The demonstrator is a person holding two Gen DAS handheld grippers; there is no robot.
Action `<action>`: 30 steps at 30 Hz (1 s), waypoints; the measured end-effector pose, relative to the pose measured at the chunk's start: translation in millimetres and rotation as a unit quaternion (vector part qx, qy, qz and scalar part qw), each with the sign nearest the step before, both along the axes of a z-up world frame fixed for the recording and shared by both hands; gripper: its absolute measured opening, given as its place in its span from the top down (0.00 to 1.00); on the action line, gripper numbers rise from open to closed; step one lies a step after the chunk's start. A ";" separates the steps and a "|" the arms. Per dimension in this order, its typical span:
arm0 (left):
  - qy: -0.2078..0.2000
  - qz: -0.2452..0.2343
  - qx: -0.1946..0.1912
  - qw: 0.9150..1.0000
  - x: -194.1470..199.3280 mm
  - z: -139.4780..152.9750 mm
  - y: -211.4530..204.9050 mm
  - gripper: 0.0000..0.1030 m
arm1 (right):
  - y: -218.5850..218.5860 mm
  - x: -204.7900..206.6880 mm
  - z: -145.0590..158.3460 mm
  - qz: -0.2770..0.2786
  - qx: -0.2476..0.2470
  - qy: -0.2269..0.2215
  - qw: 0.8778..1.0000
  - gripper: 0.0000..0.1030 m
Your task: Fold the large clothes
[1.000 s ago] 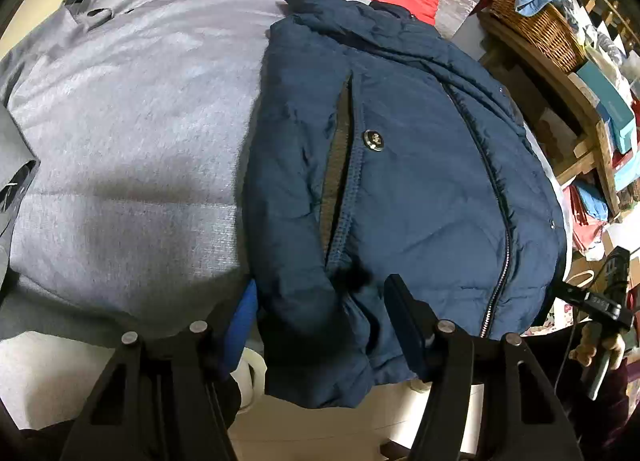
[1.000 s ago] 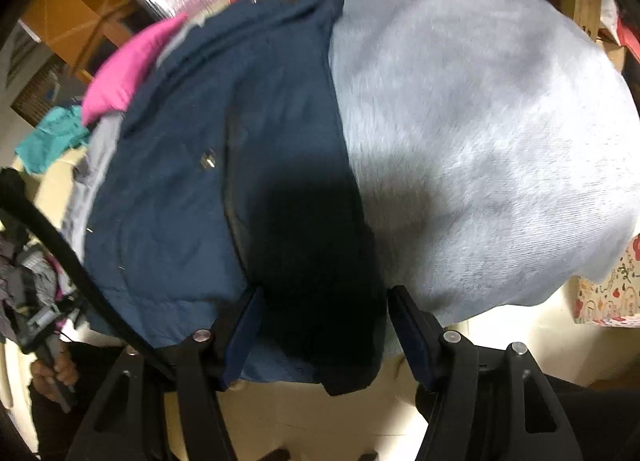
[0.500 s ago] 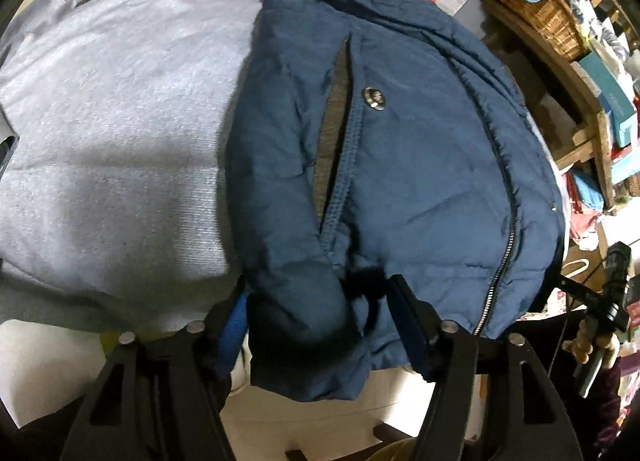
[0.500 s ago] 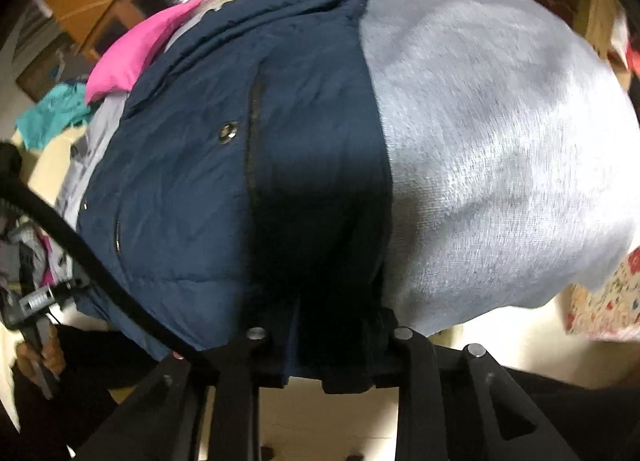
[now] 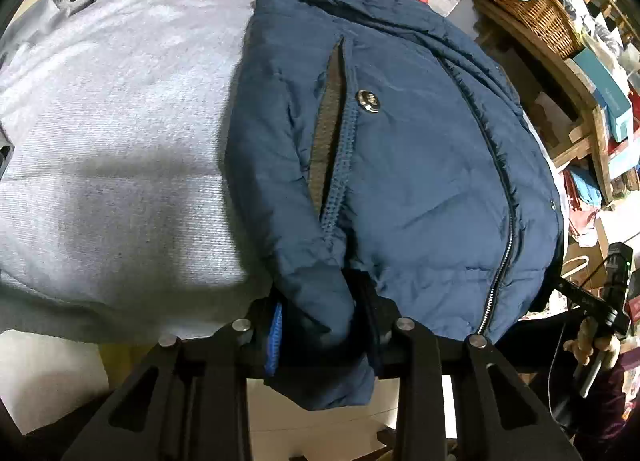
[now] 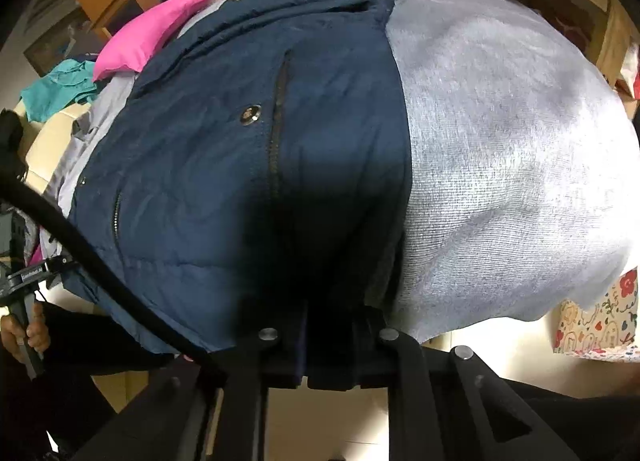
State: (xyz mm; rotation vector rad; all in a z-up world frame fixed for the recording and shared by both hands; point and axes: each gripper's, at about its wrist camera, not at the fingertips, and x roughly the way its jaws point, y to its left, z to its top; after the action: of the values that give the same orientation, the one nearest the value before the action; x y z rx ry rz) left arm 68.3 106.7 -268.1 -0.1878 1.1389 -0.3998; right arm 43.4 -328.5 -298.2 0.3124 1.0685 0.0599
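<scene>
Gripping the navy jacket (image 5: pixel 400 165) hem, your left gripper (image 5: pixel 320 325) and right gripper (image 6: pixel 328 335) have just closed, fabric pinched between both jaws, over grey cloth (image 6: pixel 500 149).

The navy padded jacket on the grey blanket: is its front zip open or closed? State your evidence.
Closed. On the navy padded jacket, the front zip joins both panels down to the hem.

Dim indoor light; both fisheye views bow hard and blacken at the corners. A dark shadow pools on the navy puffer jacket (image 6: pixel 280 197), slightly soft there.
</scene>
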 end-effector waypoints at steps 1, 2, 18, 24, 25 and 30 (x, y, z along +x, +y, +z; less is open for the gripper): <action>0.000 -0.001 0.003 1.000 0.6 -0.8 -0.8 0.67 | 0.0 2.0 -2.2 -0.005 0.004 0.006 1.000 0.70; 0.001 -0.003 0.003 1.000 1.0 -1.1 -2.5 0.66 | -0.7 3.9 -4.4 -0.009 0.007 0.013 1.000 0.69; -0.067 -0.066 0.001 0.996 -39.6 32.6 -18.5 0.87 | 30.1 -31.7 36.1 0.044 -0.082 -0.018 0.996 0.89; -0.038 -0.059 -0.002 0.998 -44.0 22.3 -16.0 0.84 | 17.6 -30.3 29.6 0.048 -0.059 0.021 0.997 0.86; -0.020 -0.052 0.004 0.998 -37.1 16.9 -15.3 0.83 | 13.9 -25.7 25.4 0.042 -0.047 0.029 0.998 0.85; 0.036 -0.026 0.017 0.999 -16.5 -6.9 -15.5 0.35 | 0.3 6.9 1.3 0.007 -0.010 0.066 0.998 0.33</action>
State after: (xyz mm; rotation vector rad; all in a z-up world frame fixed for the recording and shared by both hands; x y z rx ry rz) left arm 51.8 91.3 -275.0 -0.1448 1.2232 -0.4217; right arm 50.2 -328.2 -296.9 0.2939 1.2026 0.0418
